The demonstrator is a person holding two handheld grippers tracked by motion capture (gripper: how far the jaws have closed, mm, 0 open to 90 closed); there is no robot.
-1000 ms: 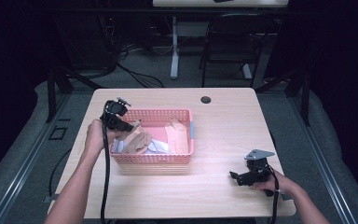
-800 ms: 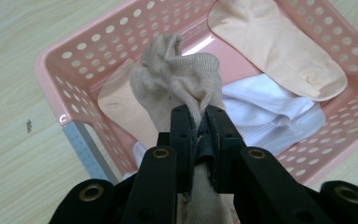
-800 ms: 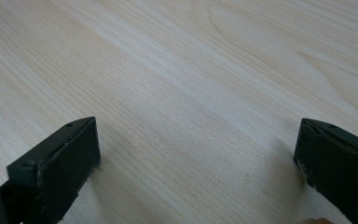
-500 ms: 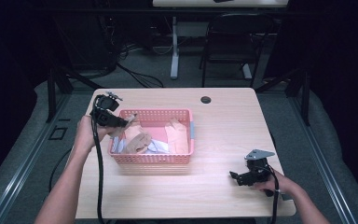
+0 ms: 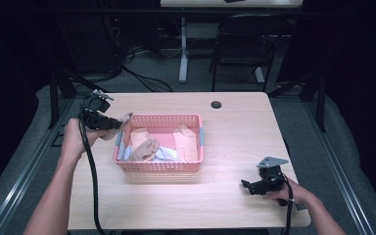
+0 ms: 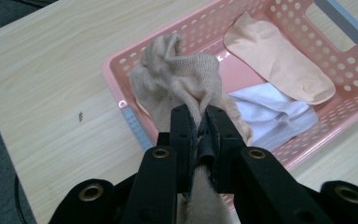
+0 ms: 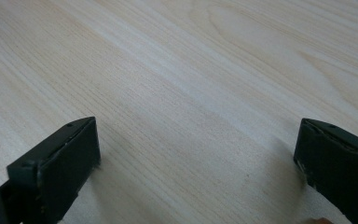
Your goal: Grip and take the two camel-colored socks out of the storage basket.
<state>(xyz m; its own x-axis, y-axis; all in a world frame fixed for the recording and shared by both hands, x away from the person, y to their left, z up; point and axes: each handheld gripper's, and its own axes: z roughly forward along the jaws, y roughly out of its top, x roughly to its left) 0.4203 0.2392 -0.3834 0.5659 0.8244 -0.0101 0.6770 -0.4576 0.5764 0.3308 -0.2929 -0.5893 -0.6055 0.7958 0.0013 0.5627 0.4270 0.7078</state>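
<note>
One beige sock (image 6: 186,79) is clamped in my left gripper (image 5: 120,125), hanging off the pink basket's (image 5: 159,166) left rim over the desk's (image 5: 235,122) left edge. The sock trails back toward the basket, while my right gripper (image 5: 247,187) rests wide open near the desk's right front corner, well apart.

The sock (image 6: 186,79) runs down between the left gripper (image 6: 199,135) jaws, so its end is hidden. It covers part of the basket (image 6: 279,28).

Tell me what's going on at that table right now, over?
Left gripper jaws shut on a beige sock, lifted over the pink basket's left end. Right gripper jaws open, resting on bare table. Nothing in the way.
</note>
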